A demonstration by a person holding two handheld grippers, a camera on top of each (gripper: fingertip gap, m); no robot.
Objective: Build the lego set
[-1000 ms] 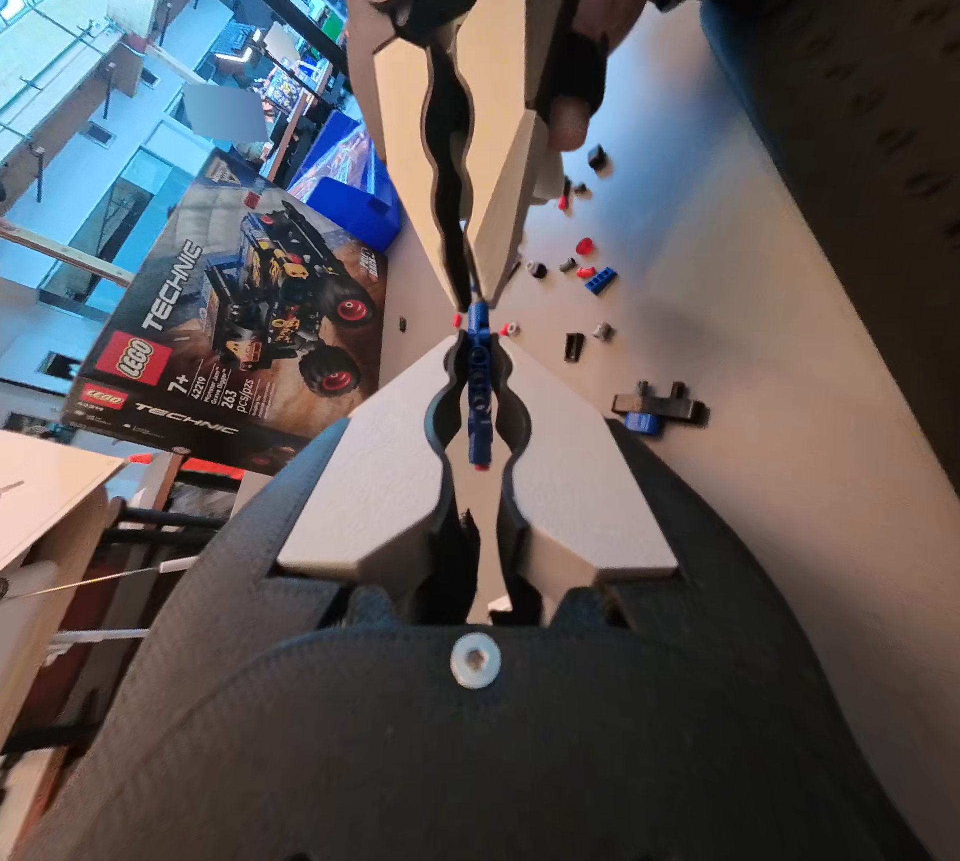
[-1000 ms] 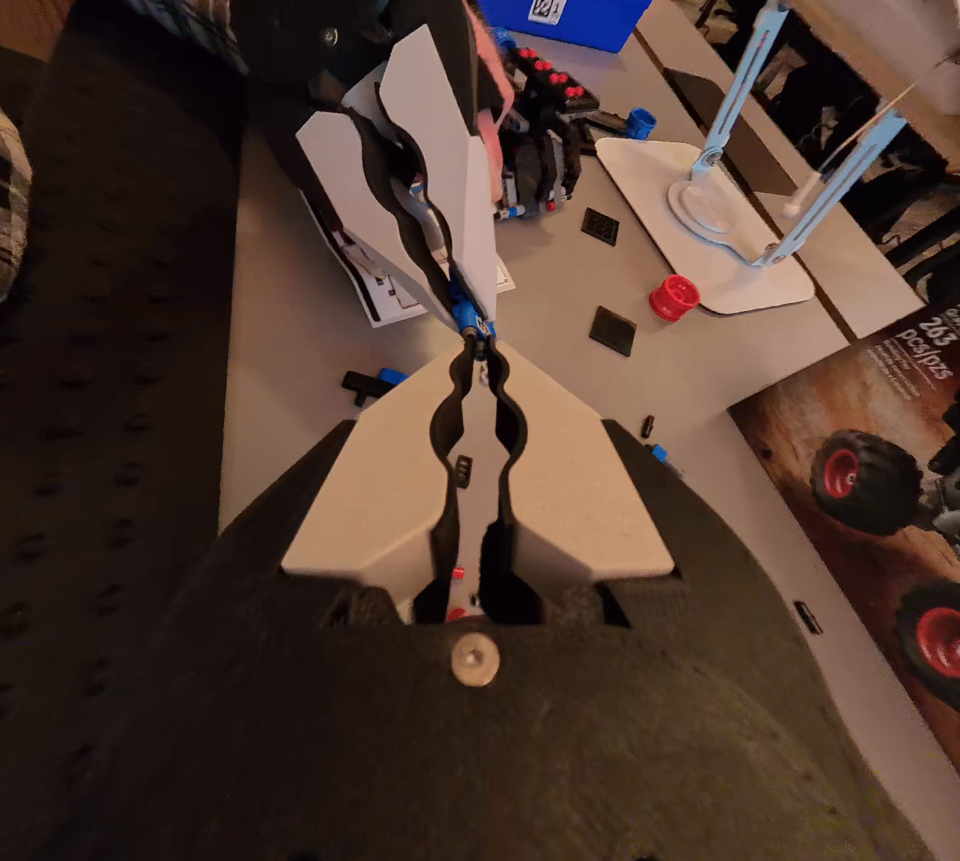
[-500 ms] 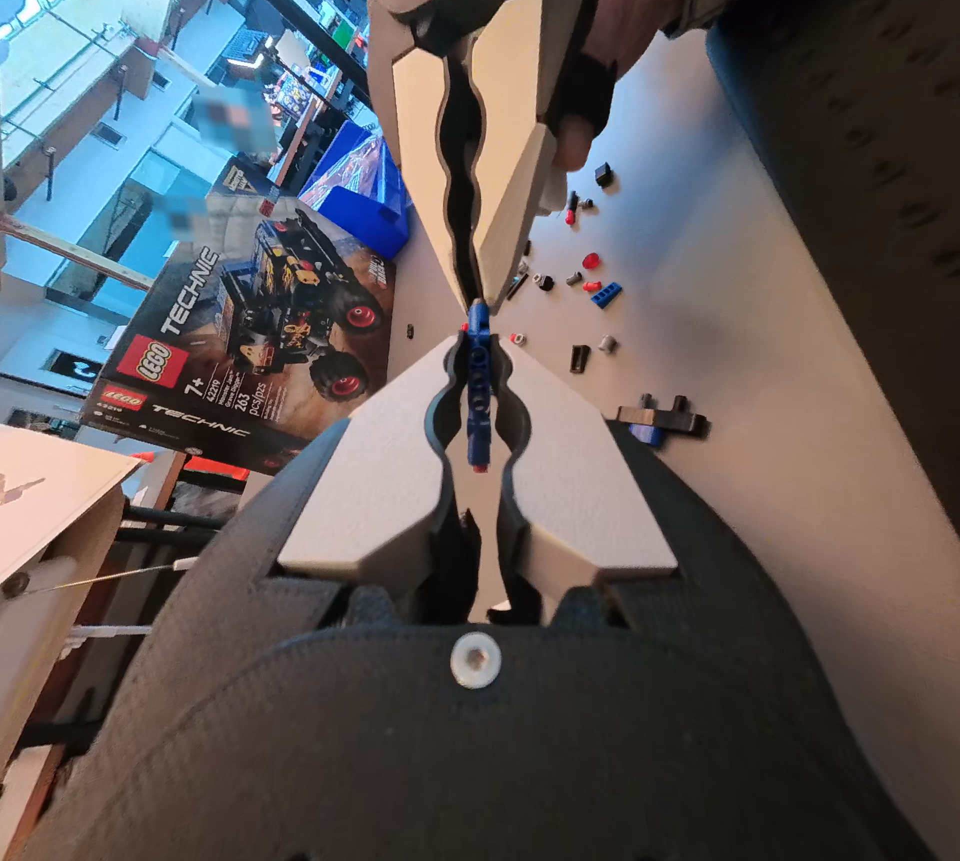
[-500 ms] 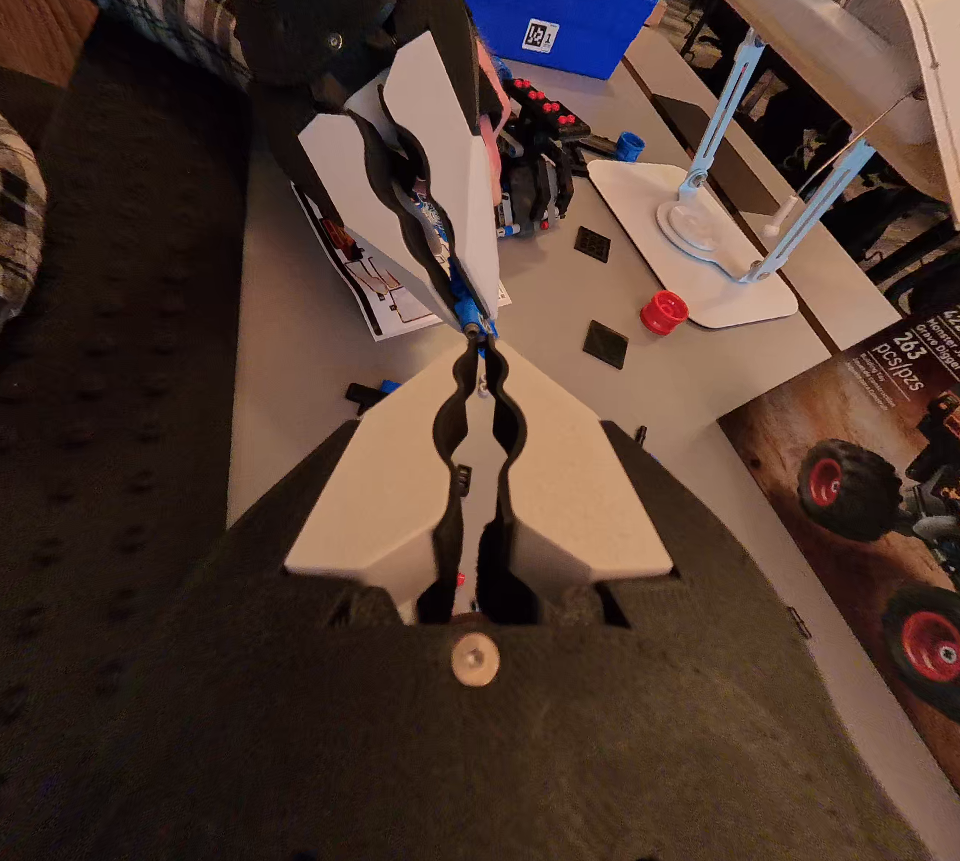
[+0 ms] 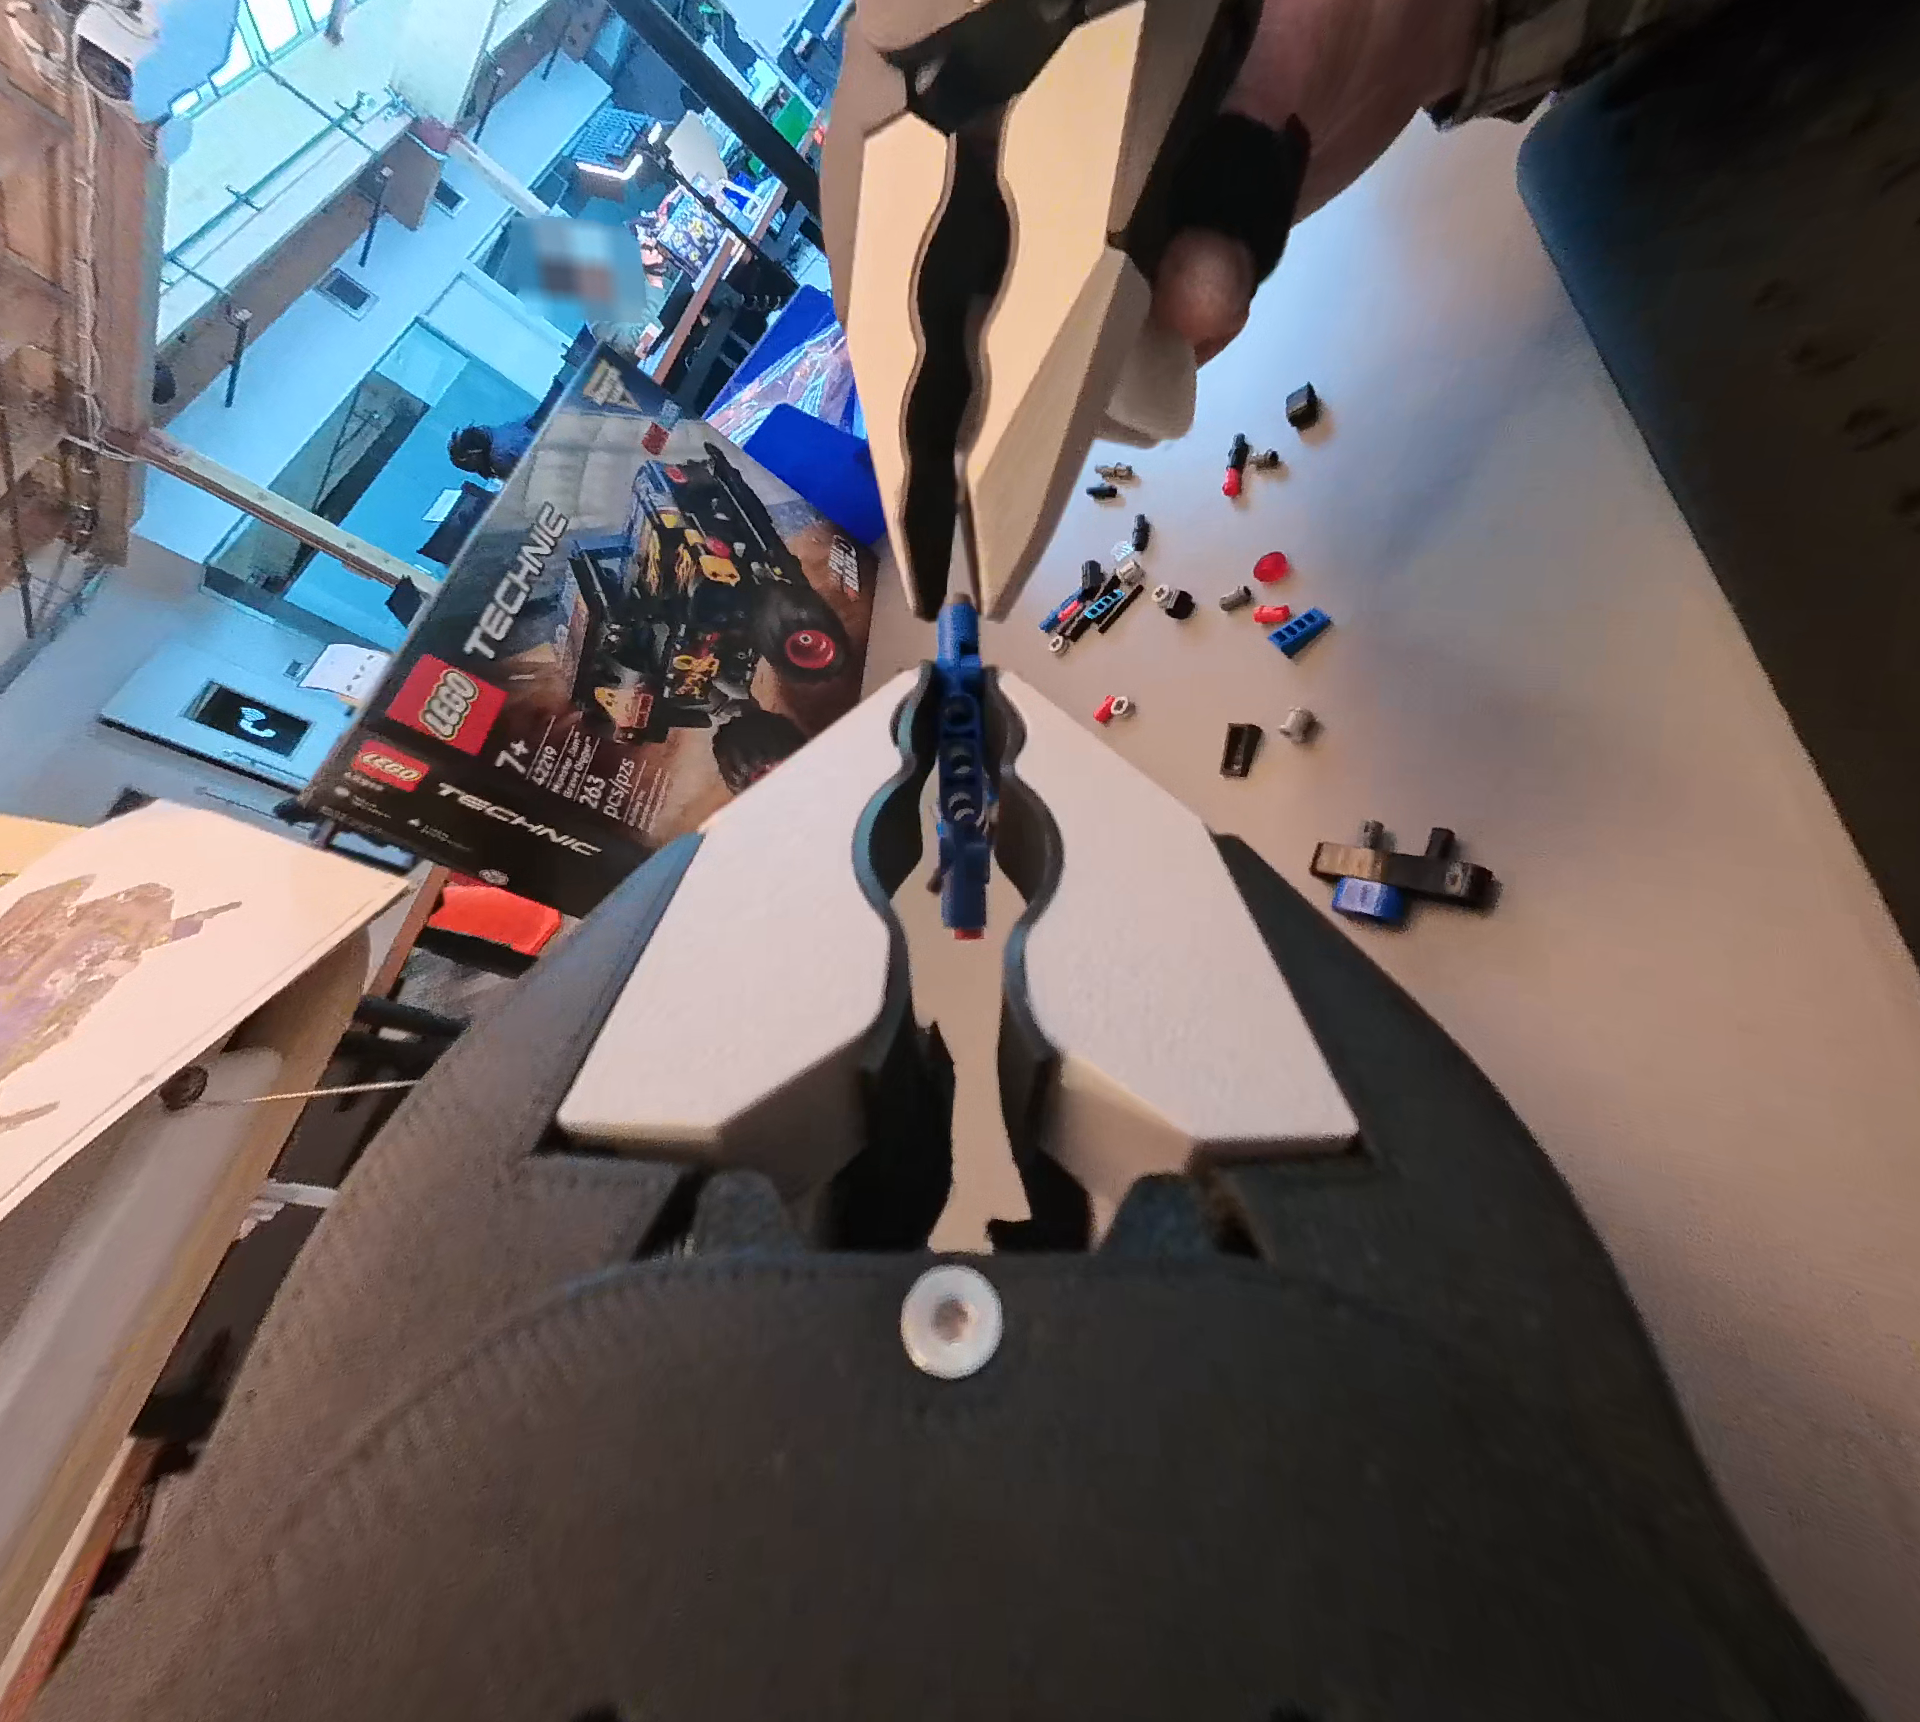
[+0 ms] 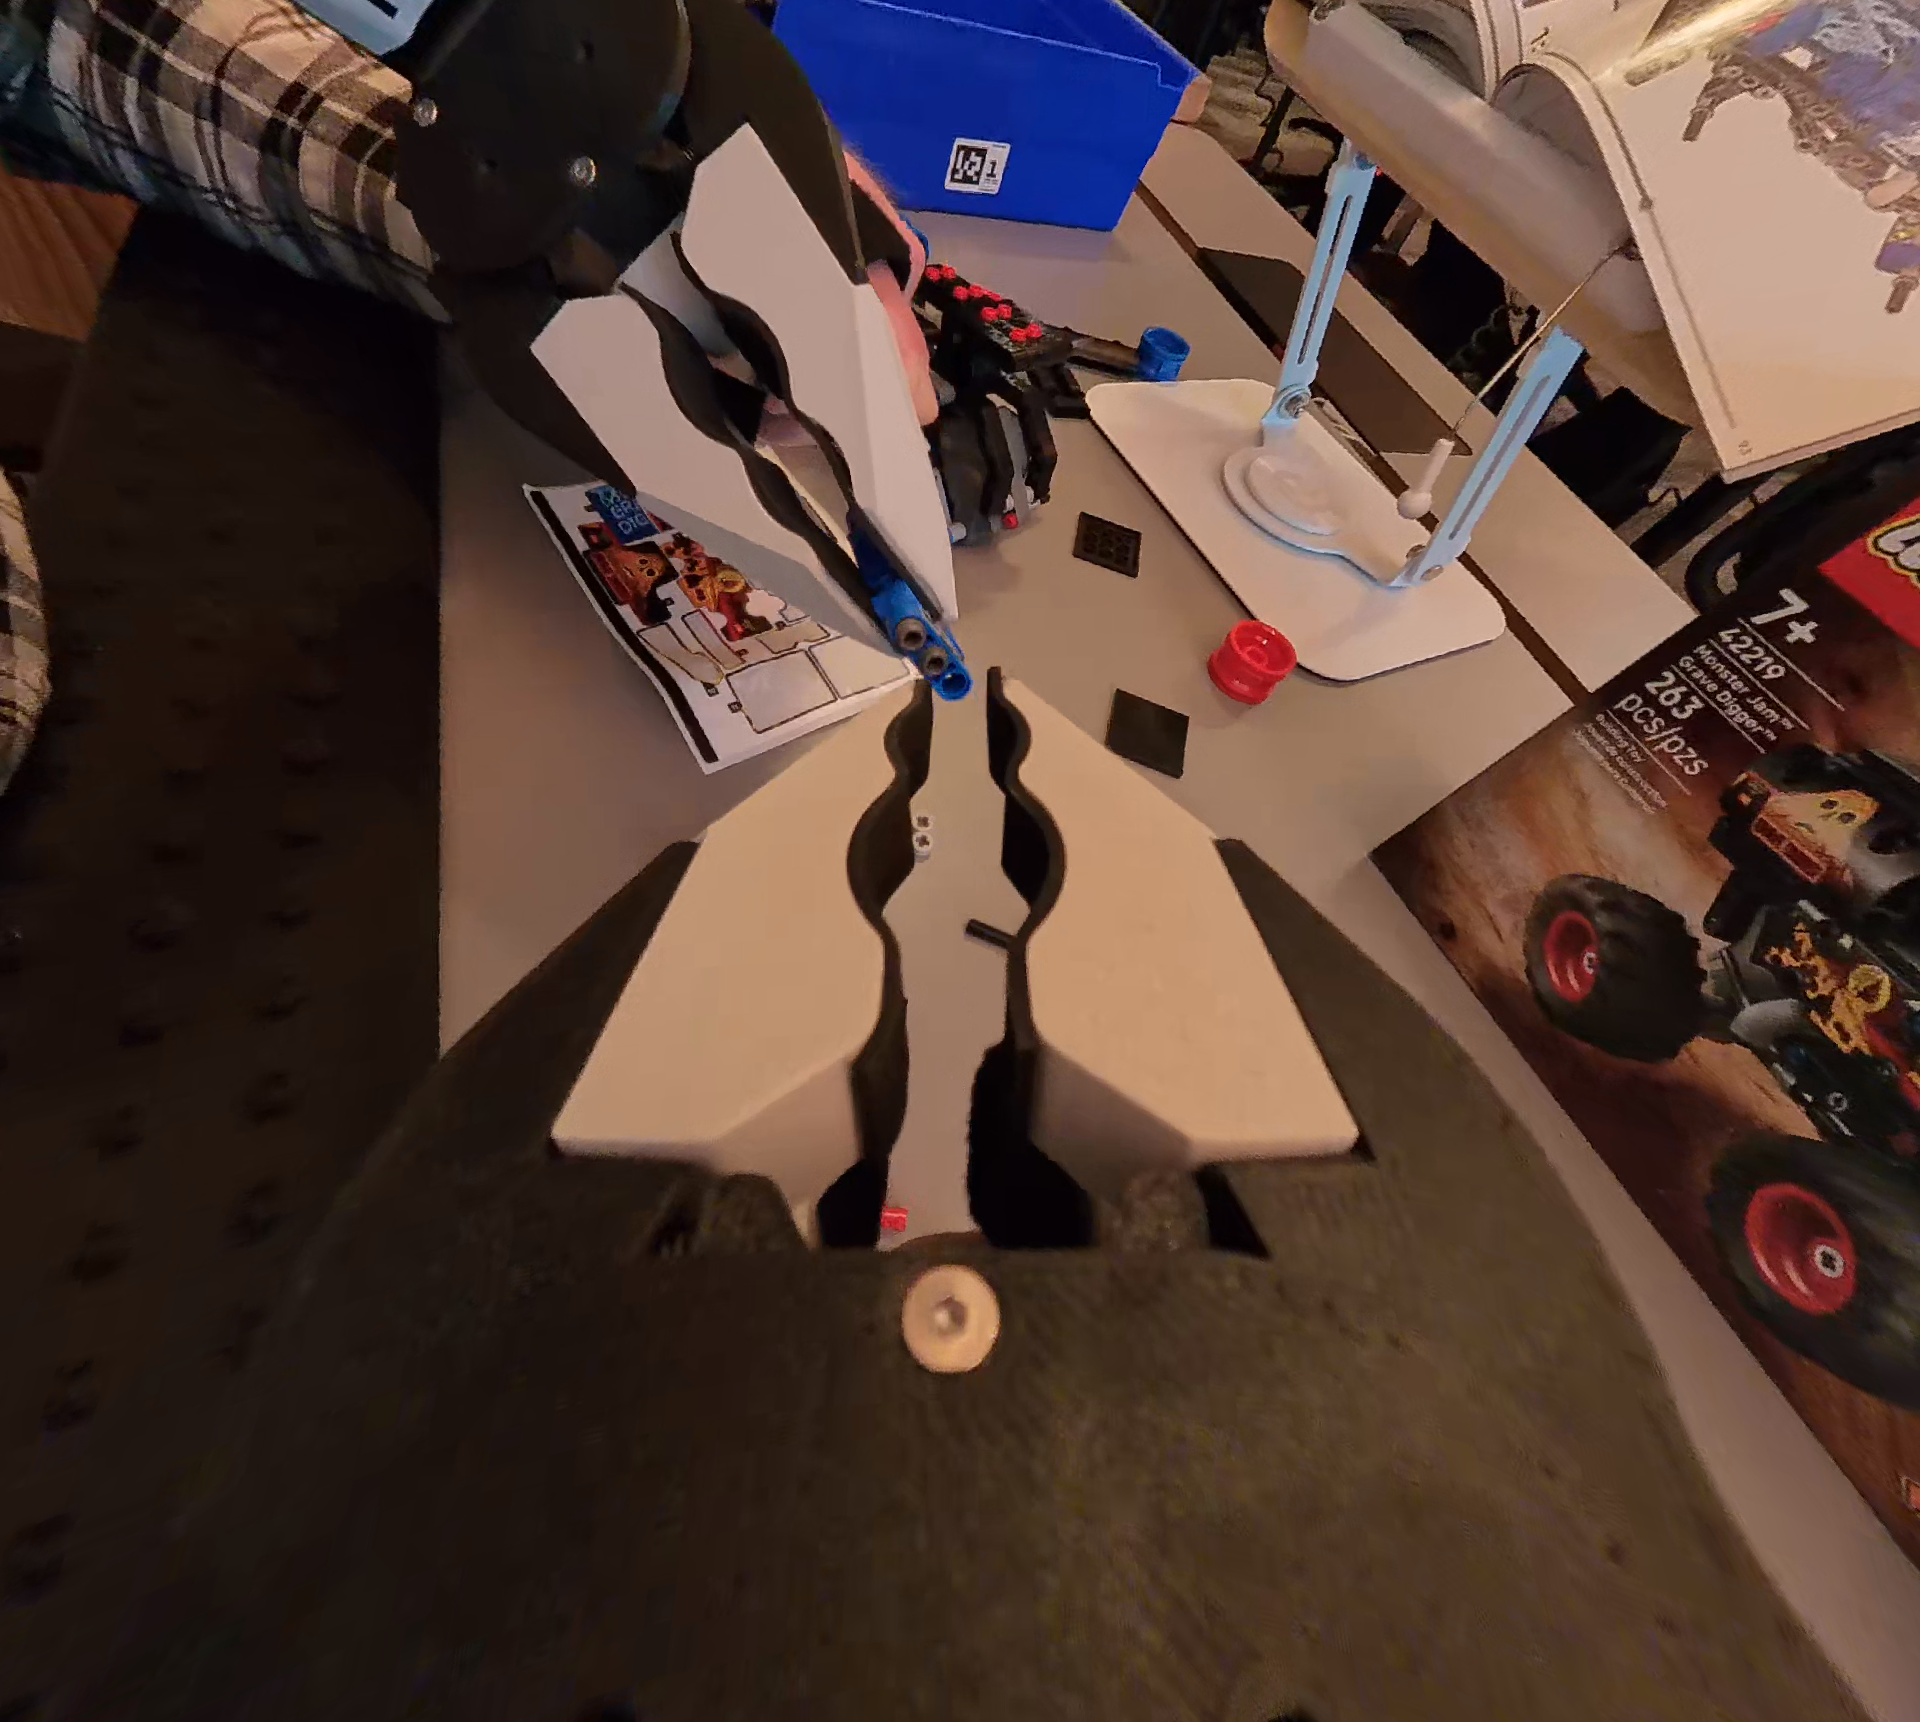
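- Bench (image 6: 1299, 799): grey top, carries everything below; dark chair or floor along its edge at 9 o'clock in the right wrist view.
- Set box (image 5: 623, 664): lies flat on the bench at 9–10 o'clock of the left wrist view; in the right wrist view it sits at 3–4 o'clock (image 6: 1714, 893).
- Blue bin (image 6: 935, 62): at 12 o'clock in the right wrist view, far edge of the bench.
- White stand (image 6: 1309, 529): flat base on the bench at 1–2 o'clock, pale blue arms holding an open instruction booklet (image 6: 1662, 62) above it.
- Sticker sheet (image 6: 707, 623): flat on the bench at 10–11 o'clock, partly under the left gripper.
- Partly built black model (image 6: 987, 415): at 12 o'clock, behind the left gripper, red pins on top.
- Left gripper (image 5: 961, 696): fingers clamped on the blue beam (image 5: 961, 768), which runs along the finger gap and sticks out past the tips, raised above the bench.
- Right gripper (image 6: 961, 696): fingers slightly parted, nothing between them; tips just beside the beam's free end (image 6: 940, 670), apart from it. In the left wrist view it hangs at 12 o'clock (image 5: 951, 602), tips right at the beam's end.
- Red wheel hub (image 6: 1252, 659): at 2 o'clock, touching the stand base.
- Loose small parts (image 5: 1226, 592): scattered at 1–3 o'clock in the left wrist view; black-and-blue connector piece (image 5: 1397, 877) at 3 o'clock.
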